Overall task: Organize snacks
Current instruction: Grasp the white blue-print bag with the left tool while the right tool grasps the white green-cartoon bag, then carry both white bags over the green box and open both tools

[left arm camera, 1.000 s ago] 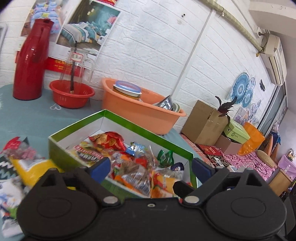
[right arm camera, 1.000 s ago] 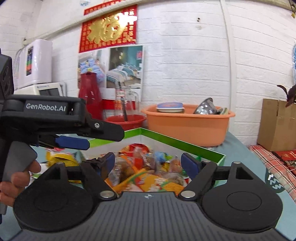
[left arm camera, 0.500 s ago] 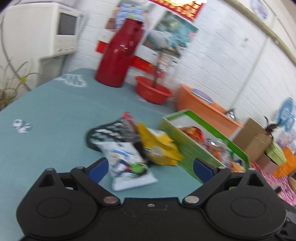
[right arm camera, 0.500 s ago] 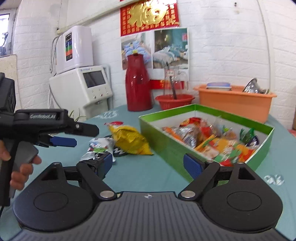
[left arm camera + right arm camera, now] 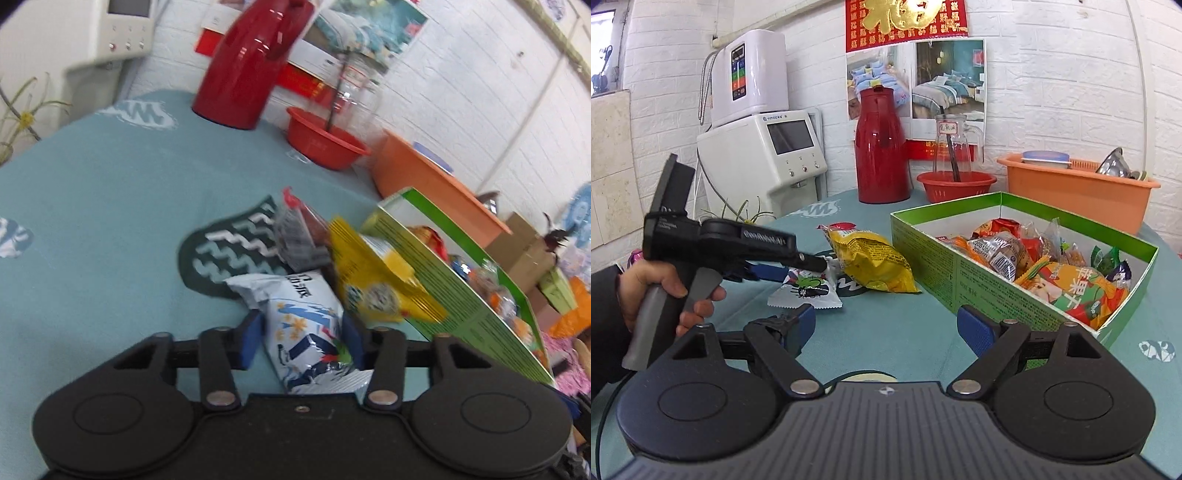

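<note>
A white and blue snack packet (image 5: 295,299) lies on the teal tablecloth, and my left gripper (image 5: 301,339) is shut on it, a blue pad pressing each side. Touching it on the right is a yellow bag (image 5: 373,280), with a clear red-topped packet (image 5: 299,236) behind. The green box (image 5: 443,288) of wrapped snacks stands further right. In the right wrist view my left gripper (image 5: 798,266) points down at the same white packet (image 5: 809,291), beside the yellow bag (image 5: 871,258) and the green box (image 5: 960,266). My right gripper (image 5: 886,326) hovers open over bare cloth, nothing between its fingers.
A red thermos (image 5: 881,147), a red bowl (image 5: 956,182) holding a glass jug and an orange basin (image 5: 1078,192) line the wall behind the box. A white appliance (image 5: 764,147) stands off the table at the left. A person's hand (image 5: 665,291) grips the left handle.
My left gripper swung from over the box to the loose packets, sank onto the white packet and closed on it. The right view turned left, bringing the packets into sight.
</note>
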The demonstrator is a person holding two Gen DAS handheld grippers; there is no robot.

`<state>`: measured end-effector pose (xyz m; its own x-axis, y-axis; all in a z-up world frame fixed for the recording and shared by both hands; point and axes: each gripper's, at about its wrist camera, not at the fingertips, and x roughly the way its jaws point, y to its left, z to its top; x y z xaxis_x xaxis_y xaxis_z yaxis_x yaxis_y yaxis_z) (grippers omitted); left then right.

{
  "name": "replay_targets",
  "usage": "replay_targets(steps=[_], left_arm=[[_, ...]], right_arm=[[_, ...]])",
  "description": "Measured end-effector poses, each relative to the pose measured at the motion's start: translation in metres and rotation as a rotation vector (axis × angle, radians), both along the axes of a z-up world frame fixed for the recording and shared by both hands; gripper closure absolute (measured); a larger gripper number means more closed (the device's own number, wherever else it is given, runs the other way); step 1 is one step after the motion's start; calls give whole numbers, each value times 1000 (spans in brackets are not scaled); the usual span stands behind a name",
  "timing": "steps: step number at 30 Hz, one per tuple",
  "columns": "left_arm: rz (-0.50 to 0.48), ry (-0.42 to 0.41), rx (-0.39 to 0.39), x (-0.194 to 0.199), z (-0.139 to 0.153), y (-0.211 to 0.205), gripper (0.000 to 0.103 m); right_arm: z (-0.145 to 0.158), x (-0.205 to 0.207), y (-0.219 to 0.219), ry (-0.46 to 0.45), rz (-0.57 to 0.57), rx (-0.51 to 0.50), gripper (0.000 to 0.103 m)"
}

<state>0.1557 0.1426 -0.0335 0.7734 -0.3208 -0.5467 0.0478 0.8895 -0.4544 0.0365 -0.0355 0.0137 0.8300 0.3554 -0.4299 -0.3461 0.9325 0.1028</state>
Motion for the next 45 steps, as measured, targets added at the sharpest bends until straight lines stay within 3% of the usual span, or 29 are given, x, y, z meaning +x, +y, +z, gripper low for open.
replay_targets(steps=[6, 9, 10, 23, 24, 25, 28, 30, 37, 41, 45], left_arm=[[-185, 26, -67, -35, -3, -30, 69], [-190, 21, -70, -50, -2, -37, 42], [-186, 21, -78, -53, -2, -36, 37], [-92, 33, -179, -50, -7, -31, 39], [-87, 27, -172, -51, -8, -32, 41], [-89, 29, -156, -51, -7, -35, 56], [-106, 24, -146, -57, -4, -41, 55], [-118, 8, -139, -64, 1, -46, 55], [-162, -135, -102, -85, 45, -69, 57], [-198, -200, -113, -71, 69, -86, 56], [-240, -226, -110, -49, 78, -112, 57]], right_arm=[[-13, 2, 8, 59, 63, -19, 0], [-22, 3, 13, 109, 77, -14, 0], [-24, 4, 14, 114, 85, -14, 0], [-31, 45, 43, 175, 186, -39, 0], [-33, 44, 45, 179, 186, -45, 0], [-34, 42, 45, 175, 181, -48, 0], [-29, 32, 44, 158, 166, -71, 15], [-24, 24, 39, 150, 160, -69, 16], [8, -5, 15, 22, 117, -15, 18], [28, -9, 1, -84, 54, -1, 18], [35, -1, -16, -133, -21, -18, 18]])
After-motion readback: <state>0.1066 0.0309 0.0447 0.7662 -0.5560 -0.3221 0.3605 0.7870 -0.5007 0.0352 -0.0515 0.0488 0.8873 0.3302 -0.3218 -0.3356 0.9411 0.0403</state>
